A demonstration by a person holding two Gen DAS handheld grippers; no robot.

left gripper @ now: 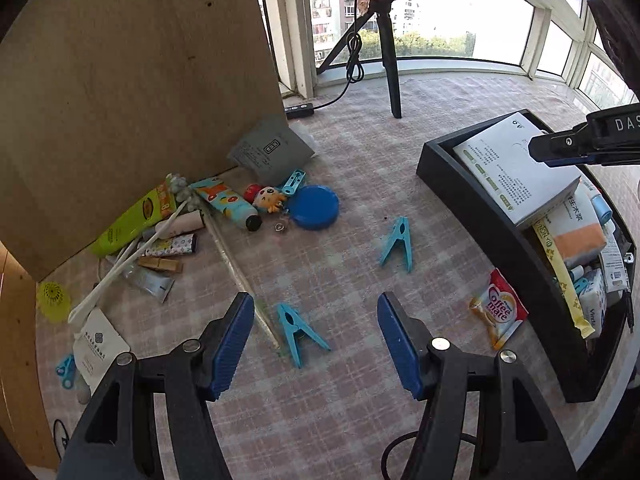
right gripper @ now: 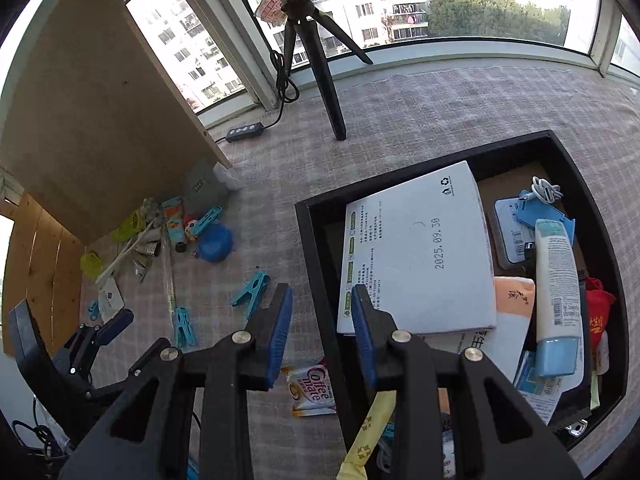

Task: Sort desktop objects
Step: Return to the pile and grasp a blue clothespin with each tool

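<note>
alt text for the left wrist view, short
The open left gripper hovers empty over a checked tablecloth, a blue clothespin lying between its fingers. A black tray of sorted items sits right; clutter lies left.

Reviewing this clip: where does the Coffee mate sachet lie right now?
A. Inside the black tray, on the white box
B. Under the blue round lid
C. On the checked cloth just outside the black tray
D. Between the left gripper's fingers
C: the Coffee mate sachet lies flat on the checked cloth, just outside the black tray wall, with neither gripper holding it.
</note>
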